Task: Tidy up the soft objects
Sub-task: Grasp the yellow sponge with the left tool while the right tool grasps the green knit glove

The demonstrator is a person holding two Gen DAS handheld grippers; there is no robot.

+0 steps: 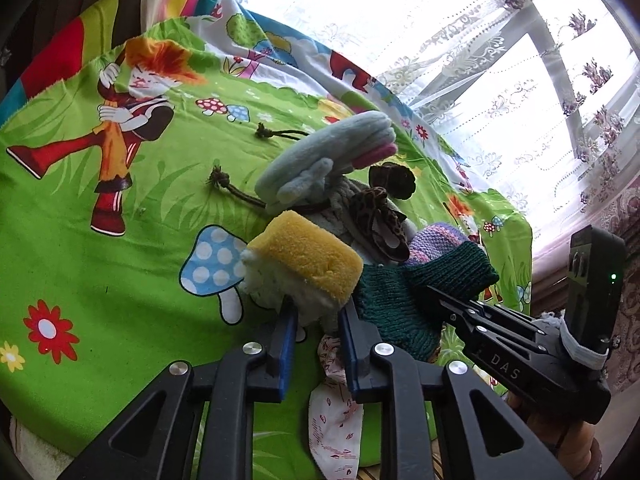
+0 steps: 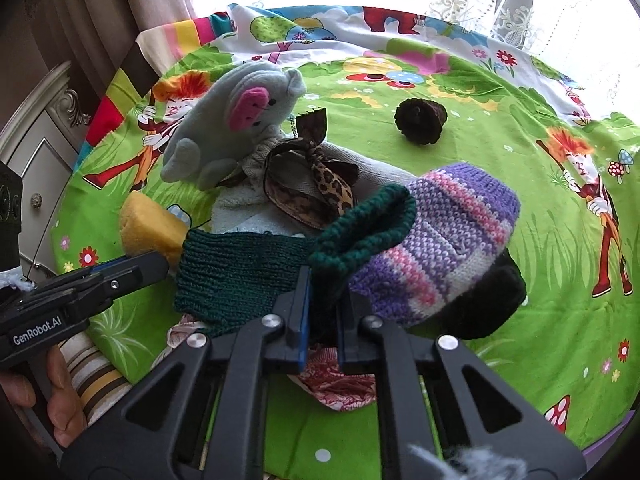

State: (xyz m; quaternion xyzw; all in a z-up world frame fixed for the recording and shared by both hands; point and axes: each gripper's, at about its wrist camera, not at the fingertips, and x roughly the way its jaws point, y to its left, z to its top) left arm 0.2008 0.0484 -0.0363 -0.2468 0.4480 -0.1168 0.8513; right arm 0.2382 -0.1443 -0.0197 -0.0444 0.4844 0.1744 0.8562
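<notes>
Knitwear: a dark green ribbed sock [image 2: 240, 272] lies on the green cartoon cloth [image 2: 500, 168], its cuff pinched by the right gripper [image 2: 322, 304]. Left gripper [image 1: 316, 320] clamps the yellow sponge [image 1: 308, 260]. Sock toe is hidden beneath the purple striped sock [image 2: 440, 236].

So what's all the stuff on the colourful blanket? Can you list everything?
blanket: one, green with cartoon prints, under everything
plush toy: one, grey with a pink snout, far side of the pile
sponge: one, yellow, in the left gripper
green knit: one, dark green, near side of the pile, cuff in the right gripper
striped knit: one, purple, pink and white, right of the green knit
leopard ribbon: one, brown spotted, middle of the pile
pinecone: one, dark brown, alone behind the pile
left gripper: shut on the sponge
right gripper: shut on the green knit
hand: one, holding the left gripper's handle
</notes>
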